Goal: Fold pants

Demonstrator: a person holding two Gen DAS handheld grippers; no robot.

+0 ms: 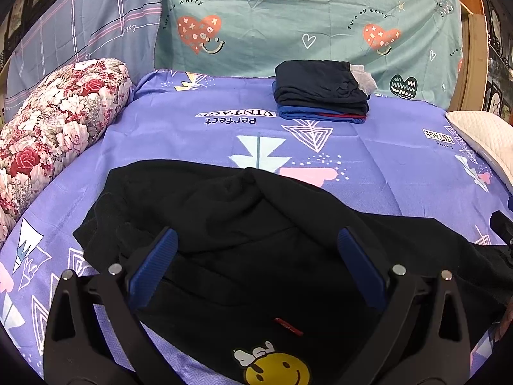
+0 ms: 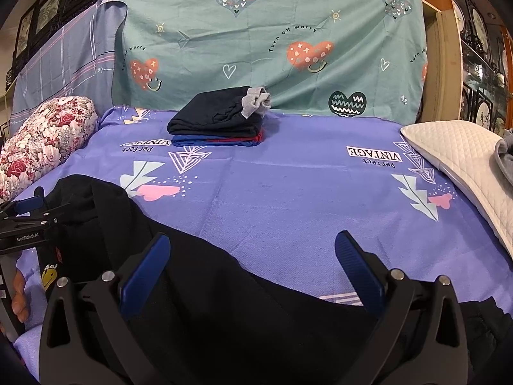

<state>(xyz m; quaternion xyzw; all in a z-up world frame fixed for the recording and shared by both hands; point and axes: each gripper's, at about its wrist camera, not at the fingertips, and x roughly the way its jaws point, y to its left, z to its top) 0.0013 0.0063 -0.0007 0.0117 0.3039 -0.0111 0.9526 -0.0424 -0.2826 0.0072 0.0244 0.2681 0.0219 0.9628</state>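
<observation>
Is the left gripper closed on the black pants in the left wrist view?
No. The left gripper has its blue fingers spread wide apart above the black pants, clamping no fabric.

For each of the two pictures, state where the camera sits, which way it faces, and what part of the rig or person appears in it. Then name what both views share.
Left wrist: on the left gripper, fingers apart, looking across the black pants toward the teal sheet.
Right wrist: on the right gripper, fingers apart, facing likewise; the left gripper and a hand show at left.
Shared: the folded stack, floral pillow and purple sheet.
</observation>
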